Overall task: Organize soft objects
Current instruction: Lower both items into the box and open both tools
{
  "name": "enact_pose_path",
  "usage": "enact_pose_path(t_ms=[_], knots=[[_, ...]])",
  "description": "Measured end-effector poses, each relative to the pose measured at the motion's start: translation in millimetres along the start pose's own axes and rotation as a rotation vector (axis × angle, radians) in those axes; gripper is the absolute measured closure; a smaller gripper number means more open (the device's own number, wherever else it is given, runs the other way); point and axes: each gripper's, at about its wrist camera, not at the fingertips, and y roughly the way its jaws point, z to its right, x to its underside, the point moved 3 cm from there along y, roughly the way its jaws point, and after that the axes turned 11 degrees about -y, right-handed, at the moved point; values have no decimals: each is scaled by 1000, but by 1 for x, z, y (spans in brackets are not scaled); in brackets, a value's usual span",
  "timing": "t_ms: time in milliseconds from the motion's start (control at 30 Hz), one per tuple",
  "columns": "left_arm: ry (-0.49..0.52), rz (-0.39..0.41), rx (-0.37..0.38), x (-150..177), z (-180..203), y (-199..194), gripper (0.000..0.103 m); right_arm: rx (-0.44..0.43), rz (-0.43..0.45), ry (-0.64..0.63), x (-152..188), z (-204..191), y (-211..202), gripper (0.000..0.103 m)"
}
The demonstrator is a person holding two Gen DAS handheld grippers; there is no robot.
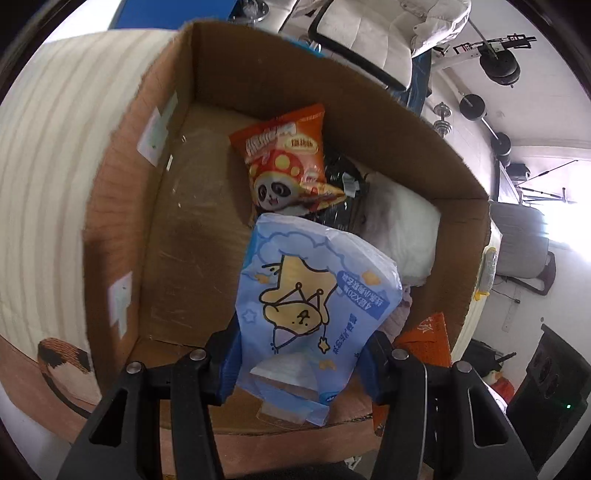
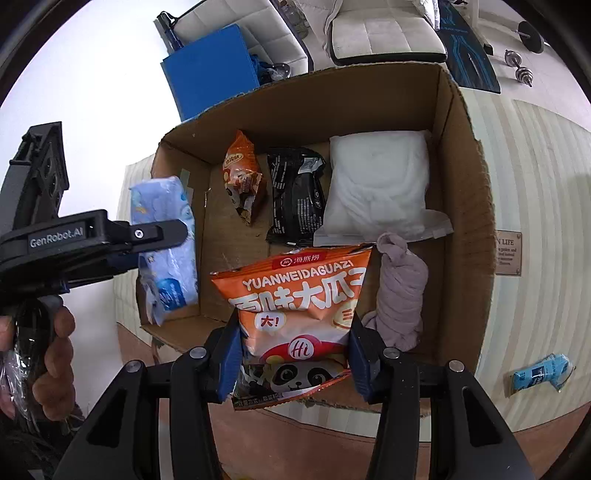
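My left gripper (image 1: pixel 301 363) is shut on a blue tissue pack (image 1: pixel 314 306) with a cartoon dog, held over the near left edge of an open cardboard box (image 1: pixel 122 206). It also shows in the right wrist view (image 2: pixel 166 229). My right gripper (image 2: pixel 293 360) is shut on an orange sunflower-seed bag (image 2: pixel 299 306) over the box's near edge (image 2: pixel 476 280). Inside the box lie a small orange panda snack bag (image 2: pixel 242 173), a black packet (image 2: pixel 295 192), a white soft pack (image 2: pixel 380 188) and a rolled mauve cloth (image 2: pixel 400 291).
The box stands on a cream striped cloth surface (image 2: pixel 546 229). A small light-blue packet (image 2: pixel 541 374) lies on it to the right of the box. A blue board (image 2: pixel 210 74), white chairs (image 2: pixel 384 33) and dumbbells (image 2: pixel 521 68) stand beyond.
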Motion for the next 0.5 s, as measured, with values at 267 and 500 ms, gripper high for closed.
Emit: enact_pose_path(t_ms=[267,500], knots=[[53,-87,-9,4,12,44,50,65,-84,-7,-9,10,37,51],[83,-172,-18,12,20,59,42,102,-147,-19,-7,17,50,33]])
